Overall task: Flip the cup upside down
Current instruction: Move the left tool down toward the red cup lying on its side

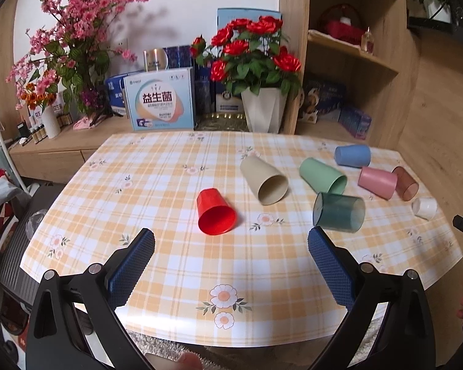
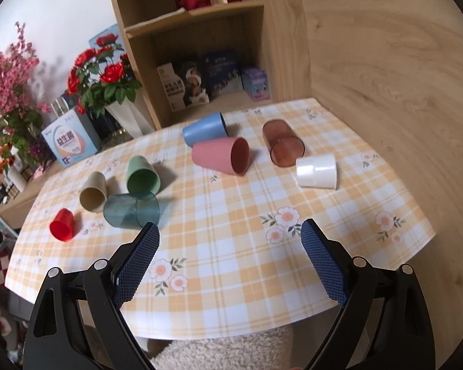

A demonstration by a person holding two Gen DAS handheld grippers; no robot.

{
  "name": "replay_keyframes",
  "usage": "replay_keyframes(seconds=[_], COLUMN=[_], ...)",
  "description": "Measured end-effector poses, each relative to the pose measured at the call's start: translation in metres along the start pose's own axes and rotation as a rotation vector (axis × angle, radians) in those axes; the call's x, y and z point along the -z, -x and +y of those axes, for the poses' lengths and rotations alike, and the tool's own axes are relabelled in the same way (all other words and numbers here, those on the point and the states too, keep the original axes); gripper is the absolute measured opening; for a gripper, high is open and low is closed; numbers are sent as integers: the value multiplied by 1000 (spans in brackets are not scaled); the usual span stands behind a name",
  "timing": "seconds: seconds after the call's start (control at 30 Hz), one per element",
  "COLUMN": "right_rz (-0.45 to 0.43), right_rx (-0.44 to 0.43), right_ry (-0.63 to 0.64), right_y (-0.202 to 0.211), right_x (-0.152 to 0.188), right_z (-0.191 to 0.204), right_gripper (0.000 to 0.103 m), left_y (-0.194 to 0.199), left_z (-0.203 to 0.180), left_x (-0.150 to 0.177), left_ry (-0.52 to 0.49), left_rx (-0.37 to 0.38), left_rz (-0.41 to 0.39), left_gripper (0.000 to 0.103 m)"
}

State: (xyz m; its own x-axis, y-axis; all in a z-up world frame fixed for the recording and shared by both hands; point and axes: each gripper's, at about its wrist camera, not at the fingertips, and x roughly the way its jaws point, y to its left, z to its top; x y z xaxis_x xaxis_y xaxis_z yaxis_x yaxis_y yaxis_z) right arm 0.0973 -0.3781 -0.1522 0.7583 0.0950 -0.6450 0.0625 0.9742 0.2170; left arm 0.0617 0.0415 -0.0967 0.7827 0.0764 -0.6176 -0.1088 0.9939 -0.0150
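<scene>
Several cups lie on their sides on the checked tablecloth (image 1: 176, 246): red (image 1: 215, 212), beige (image 1: 264, 180), green (image 1: 322, 175), clear teal (image 1: 339, 211), blue (image 1: 353, 155), pink (image 1: 377, 182), brown (image 1: 405, 183) and white (image 1: 425, 208). My left gripper (image 1: 231, 240) is open and empty, just short of the red cup. In the right wrist view the pink cup (image 2: 222, 155), brown cup (image 2: 282, 141), white cup (image 2: 316, 171) and teal cup (image 2: 131, 209) lie ahead of my right gripper (image 2: 230, 236), which is open and empty above the cloth.
Behind the table stand a white vase of red roses (image 1: 256, 71), a pink blossom bouquet (image 1: 74, 30), boxes (image 1: 159, 103) and a wooden shelf unit (image 1: 355, 61). A wooden wall (image 2: 401, 77) closes the right side. A fluffy rug (image 2: 231, 351) lies below the near table edge.
</scene>
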Motion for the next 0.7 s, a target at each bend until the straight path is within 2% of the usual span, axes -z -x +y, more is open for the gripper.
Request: replay_keyframes(seconds=[0.13, 0.3, 0.43, 0.57, 0.63, 0.7], right_rz=[36, 69, 87, 97, 102, 105], right_rx=[29, 55, 58, 58, 57, 59], right_ry=[8, -1, -5, -3, -1, 0], right_y=[-18, -36, -46, -53, -57, -60], right_x=[5, 9, 8, 7, 7, 7], right_z=[3, -2, -6, -8, -8, -9], right_gripper=[90, 90, 90, 90, 90, 90], left_y=[-12, -24, -35, -55, -71, -92], left_z=[6, 13, 19, 32, 42, 51], left_x=[3, 5, 5, -3, -14, -28], left_ry=[33, 60, 93, 170, 240, 305], left_rx=[14, -18, -13, 23, 70, 118], left_rz=[37, 74, 107, 154, 186, 238], left_gripper=[97, 97, 97, 95, 85, 82])
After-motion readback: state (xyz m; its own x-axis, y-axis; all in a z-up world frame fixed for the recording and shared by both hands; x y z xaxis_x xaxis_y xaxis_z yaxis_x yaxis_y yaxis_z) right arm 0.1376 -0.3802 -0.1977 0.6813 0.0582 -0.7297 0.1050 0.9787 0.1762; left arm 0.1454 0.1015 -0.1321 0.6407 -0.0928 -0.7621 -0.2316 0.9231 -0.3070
